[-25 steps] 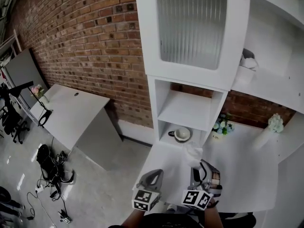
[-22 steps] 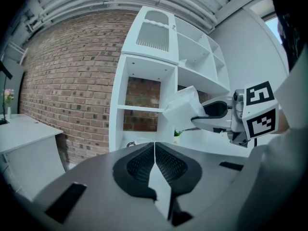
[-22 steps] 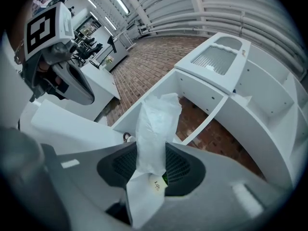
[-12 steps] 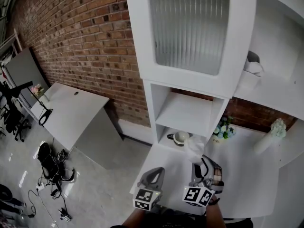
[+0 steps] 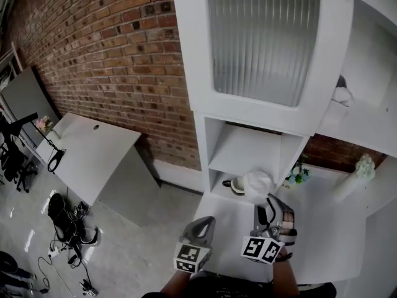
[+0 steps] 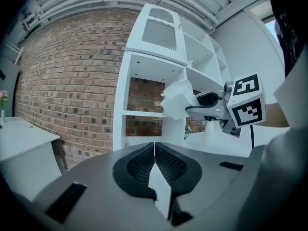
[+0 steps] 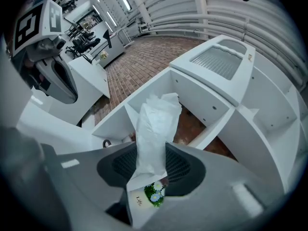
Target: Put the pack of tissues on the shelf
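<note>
Ahead of you stands the white shelf [image 5: 248,149]. On its lowest board sits a cup [image 5: 235,185]. The white surface [image 5: 322,228] spreads out from the shelf's foot. On it, just right of the shelf, stands a small bunch of flowers [image 5: 298,174], and farther right a white vase [image 5: 362,167]. Well left of the shelf a second surface [image 5: 93,154] stands against the brick wall, with cables [image 5: 65,228] on the floor [image 5: 130,247] below it.

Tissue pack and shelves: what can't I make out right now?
- pack of tissues: right gripper view, lower end buried between the right hand-held gripper pads.
- cup on the lower shelf: head view, partly behind the pack.
- cabinet inside: head view, ribbed glass door blurs it.
</note>
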Demonstrator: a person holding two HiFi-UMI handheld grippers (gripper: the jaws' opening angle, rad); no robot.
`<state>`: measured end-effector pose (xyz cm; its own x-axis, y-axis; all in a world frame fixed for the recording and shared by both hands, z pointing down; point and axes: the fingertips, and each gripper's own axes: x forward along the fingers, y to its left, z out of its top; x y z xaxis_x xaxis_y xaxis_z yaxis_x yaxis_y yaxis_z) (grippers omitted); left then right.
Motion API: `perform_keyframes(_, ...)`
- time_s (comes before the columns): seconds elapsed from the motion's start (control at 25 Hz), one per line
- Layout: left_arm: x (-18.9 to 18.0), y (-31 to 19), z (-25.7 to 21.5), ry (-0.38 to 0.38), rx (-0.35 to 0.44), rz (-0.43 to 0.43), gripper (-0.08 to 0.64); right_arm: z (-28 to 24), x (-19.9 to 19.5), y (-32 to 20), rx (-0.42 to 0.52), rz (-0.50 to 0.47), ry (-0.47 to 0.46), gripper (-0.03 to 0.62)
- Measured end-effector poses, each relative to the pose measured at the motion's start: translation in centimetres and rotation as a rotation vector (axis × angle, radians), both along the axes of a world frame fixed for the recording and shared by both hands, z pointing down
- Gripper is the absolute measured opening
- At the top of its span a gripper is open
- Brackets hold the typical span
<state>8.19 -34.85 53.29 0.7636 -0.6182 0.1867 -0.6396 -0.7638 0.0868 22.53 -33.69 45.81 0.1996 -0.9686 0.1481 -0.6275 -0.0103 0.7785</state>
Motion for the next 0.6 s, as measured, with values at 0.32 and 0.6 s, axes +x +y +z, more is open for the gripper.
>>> perform_keyframes(0.32,-0.1,-1.6,0.0,0.008,0.000,0.027,0.012,-1.2,0.7,-2.7,0.008,0.026,0.057,0.147)
perform_keyframes(0.6,-0.8,-2.7,0.1,0.012,-0.006,0.035,0.012,-2.2,0.0,-2.9,-0.001,0.040,0.059,0.147)
